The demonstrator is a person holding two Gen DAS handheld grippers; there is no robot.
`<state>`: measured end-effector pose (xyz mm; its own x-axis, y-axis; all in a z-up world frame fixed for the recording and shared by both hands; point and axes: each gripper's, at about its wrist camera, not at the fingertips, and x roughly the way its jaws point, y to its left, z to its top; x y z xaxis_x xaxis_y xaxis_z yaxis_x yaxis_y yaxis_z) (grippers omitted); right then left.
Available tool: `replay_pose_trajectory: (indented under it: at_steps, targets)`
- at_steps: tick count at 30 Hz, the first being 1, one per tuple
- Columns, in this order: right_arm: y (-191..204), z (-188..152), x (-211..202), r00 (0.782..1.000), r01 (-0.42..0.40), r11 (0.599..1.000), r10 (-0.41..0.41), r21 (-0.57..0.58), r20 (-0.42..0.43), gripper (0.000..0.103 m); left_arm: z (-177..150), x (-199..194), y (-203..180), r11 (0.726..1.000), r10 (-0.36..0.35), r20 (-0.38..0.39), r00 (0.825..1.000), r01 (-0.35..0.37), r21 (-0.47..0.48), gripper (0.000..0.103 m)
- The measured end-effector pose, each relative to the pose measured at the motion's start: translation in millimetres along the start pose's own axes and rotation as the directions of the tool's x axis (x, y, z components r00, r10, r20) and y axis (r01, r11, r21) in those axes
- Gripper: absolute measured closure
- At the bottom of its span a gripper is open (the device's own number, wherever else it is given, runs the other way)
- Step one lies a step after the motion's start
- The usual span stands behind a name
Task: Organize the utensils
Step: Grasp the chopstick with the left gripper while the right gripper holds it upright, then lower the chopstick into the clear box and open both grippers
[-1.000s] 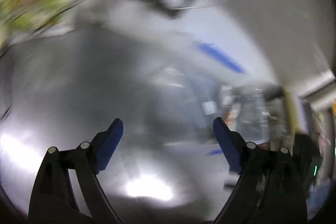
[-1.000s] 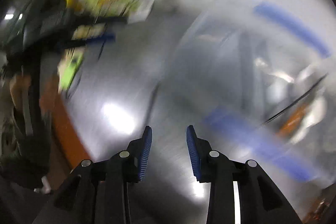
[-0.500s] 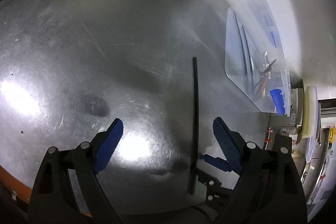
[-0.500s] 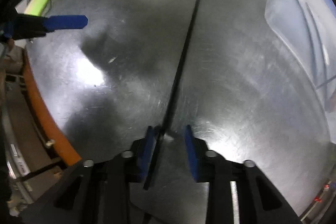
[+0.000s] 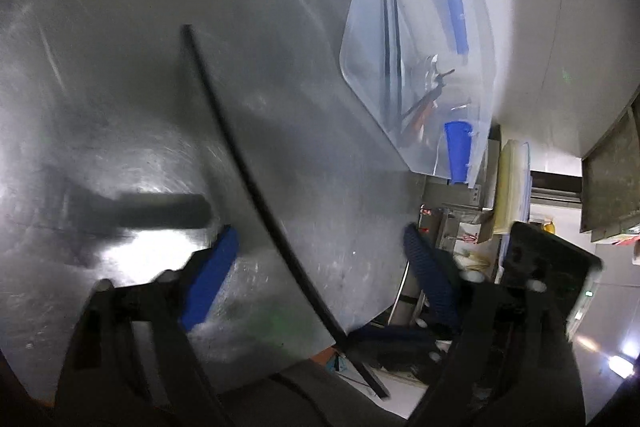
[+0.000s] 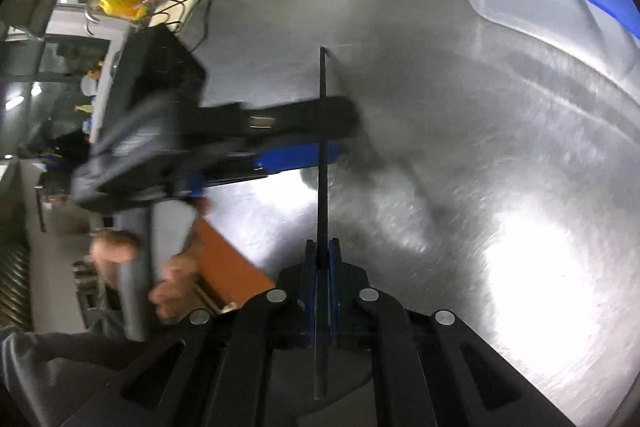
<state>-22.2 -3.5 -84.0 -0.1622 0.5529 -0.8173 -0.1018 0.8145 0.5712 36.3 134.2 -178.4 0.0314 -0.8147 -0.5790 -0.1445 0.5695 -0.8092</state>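
The black chopstick (image 6: 322, 147) is pinched near one end by the right gripper (image 6: 322, 259), whose blue jaws have just closed tight on it. The stick's far end reaches out over the steel desk (image 6: 500, 155). Seen from the left wrist, the same chopstick (image 5: 240, 155) runs slantwise between the jaws of the left gripper (image 5: 320, 275), which have just been closing and stand about half apart; neither blue pad (image 5: 210, 279) touches the stick. A clear bin (image 5: 420, 39) sits on the desk near the wall, well apart from the stick, holding more black chopsticks (image 5: 390, 39). A hand (image 6: 176, 279) grips the left gripper's handle at the desk's edge.
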Motion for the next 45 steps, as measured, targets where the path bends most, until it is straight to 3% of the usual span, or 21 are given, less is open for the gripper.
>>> replay_pose_trajectory:
  at_steps: [1,2,3,5,9,12,13,15,17,19,20,21,22,28,30,32,35,37,39,40,45]
  targets:
    - [3.6,-0.3,6.0,1.0,0.006,1.0,-0.006,-0.003,-0.003,0.096,-2.4,5.6,-0.7,1.0,0.011,-0.004,1.0,-0.011,-0.001,0.063]
    - [1.1,-5.7,8.0,1.0,0.019,1.0,-0.019,-0.005,-0.008,0.096,-3.8,8.8,1.3,1.0,0.027,-0.014,1.0,-0.027,-0.006,0.084]
    - [0.0,-5.9,10.7,1.0,0.025,1.0,-0.025,-0.005,-0.014,0.096,-4.3,11.1,2.6,0.999,0.051,-0.02,0.998,-0.051,-0.006,0.095]
    - [0.2,-4.2,16.8,0.999,0.026,1.0,-0.026,0.007,-0.028,0.096,-6.0,19.8,4.5,0.997,0.076,-0.024,0.997,-0.076,-0.003,0.095]
    - [-1.0,0.9,21.4,0.998,0.056,0.998,-0.056,0.005,-0.043,0.095,-7.9,23.4,0.7,0.999,0.05,-0.031,0.998,-0.05,0.016,0.099]
    - [0.9,8.5,11.1,0.99,0.14,0.988,-0.141,-0.06,-0.005,0.08,-5.7,16.7,-5.4,0.997,0.047,-0.027,0.999,-0.045,0.056,0.099]
    - [1.2,11.7,8.8,0.989,0.145,0.987,-0.145,-0.074,0.004,0.066,-5.7,15.1,-8.8,0.997,0.04,-0.029,0.999,-0.038,0.068,0.099]
    - [6.2,14.7,8.9,0.989,0.15,0.983,-0.15,-0.103,0.009,0.064,-5.5,8.8,-11.4,0.995,0.041,-0.026,0.999,-0.039,0.09,0.099]
    - [15.2,17.7,11.9,0.977,0.214,0.964,-0.213,-0.158,0.026,0.064,-5.1,6.9,-20.2,0.993,0.026,-0.038,0.999,-0.021,0.119,0.099]
    - [20.0,20.3,15.4,0.961,0.276,0.936,-0.27,-0.219,0.057,0.064,-4.8,5.9,-34.4,0.986,0.031,-0.051,0.998,-0.022,0.166,0.099]
    - [21.5,20.9,16.3,0.956,0.293,0.925,-0.286,-0.243,0.063,0.069,-4.6,6.5,-39.7,0.984,0.026,-0.059,0.998,-0.015,0.179,0.099]
    - [19.4,20.4,15.6,0.954,0.299,0.92,-0.291,-0.254,0.067,0.075,-4.2,6.5,-45.6,0.982,0.021,-0.065,0.998,-0.008,0.191,0.099]
    - [17.9,19.7,14.8,0.952,0.305,0.916,-0.297,-0.262,0.071,0.092,-3.1,6.8,-51.5,0.978,0.024,-0.068,0.997,-0.01,0.207,0.099]
    - [7.2,18.9,-35.3,0.982,0.175,0.96,-0.155,-0.219,0.107,0.096,14.9,13.8,-109.8,0.949,0.029,-0.06,0.998,-0.009,0.316,0.099]
    - [6.9,27.4,-81.2,0.974,0.167,0.962,-0.128,-0.218,0.185,0.096,30.2,11.4,-155.5,0.914,-0.001,-0.036,0.999,0.016,0.405,0.099]
    - [5.9,37.8,-121.3,0.959,0.197,0.954,-0.14,-0.224,0.248,0.096,47.8,9.8,-212.6,0.854,0.0,0.0,1.0,0.0,0.521,0.099]
    - [3.8,72.3,-185.1,0.886,0.372,0.896,-0.264,-0.243,0.382,0.096,81.6,18.3,-286.3,0.78,0.021,0.044,0.999,-0.044,0.625,0.099]
    - [-6.4,103.9,-215.7,0.855,0.429,0.872,-0.308,-0.235,0.417,0.096,106.1,28.7,-321.0,0.754,0.04,0.067,0.997,-0.074,0.653,0.099]
    - [-22.8,131.8,-228.4,0.843,0.448,0.868,-0.33,-0.216,0.424,0.096,138.2,50.0,-341.6,0.757,0.079,0.069,0.994,-0.105,0.645,0.099]
    - [-32.3,143.1,-228.5,0.849,0.443,0.872,-0.333,-0.21,0.409,0.096,157.8,67.8,-342.8,0.777,0.109,0.058,0.992,-0.122,0.617,0.099]
    - [-109.6,190.4,-183.8,0.923,0.327,0.936,-0.287,-0.13,0.257,0.096,207.6,148.3,-285.0,0.878,0.257,-0.063,0.964,-0.206,0.431,0.099]
